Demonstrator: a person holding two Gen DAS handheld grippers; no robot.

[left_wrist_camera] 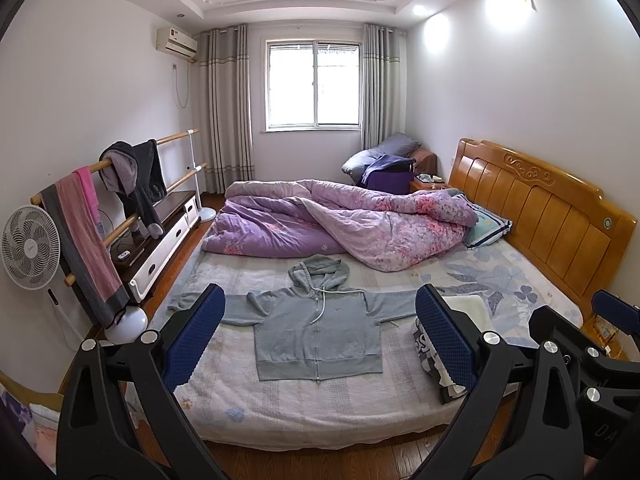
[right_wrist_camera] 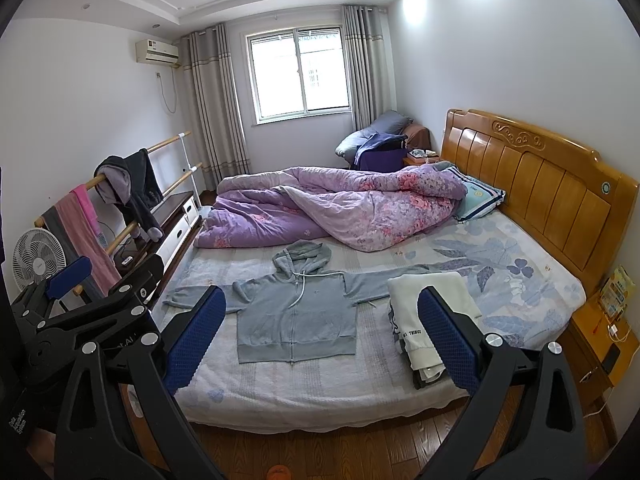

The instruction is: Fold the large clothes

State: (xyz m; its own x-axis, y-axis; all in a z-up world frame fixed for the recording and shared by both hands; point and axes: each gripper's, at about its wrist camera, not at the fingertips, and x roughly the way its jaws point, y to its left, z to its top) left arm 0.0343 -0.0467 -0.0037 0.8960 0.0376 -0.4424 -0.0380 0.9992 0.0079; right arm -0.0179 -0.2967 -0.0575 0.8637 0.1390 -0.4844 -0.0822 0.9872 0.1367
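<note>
Garment: a pale grey-blue zip-up hooded sweatshirt [left_wrist_camera: 316,328] lies flat, front up, on the bed [left_wrist_camera: 304,408], sleeves spread to either side, hood toward the quilt, white drawstring trailing over the chest.
Folded pile: a stack of folded clothes with a cream-white top layer [right_wrist_camera: 430,320] sits on the mattress just beside the sweatshirt's sleeve, on the headboard side.
Quilt: a rumpled purple floral quilt [left_wrist_camera: 340,224] is bunched along the far half of the bed, beyond the hood.
Headboard: an orange-brown wooden headboard [left_wrist_camera: 548,208] stands along the bed's right end.
Left gripper [left_wrist_camera: 320,344]: held above the near bed edge, blue-padded fingers [left_wrist_camera: 196,340] wide apart, holding nothing.
Right gripper [right_wrist_camera: 320,344]: held beside the left one, its blue fingers [right_wrist_camera: 450,340] likewise spread and empty; one finger overlaps the folded pile in view.
Rack: a wooden two-rail rack [right_wrist_camera: 120,200] by the left wall carries dark and pink clothes.
</note>
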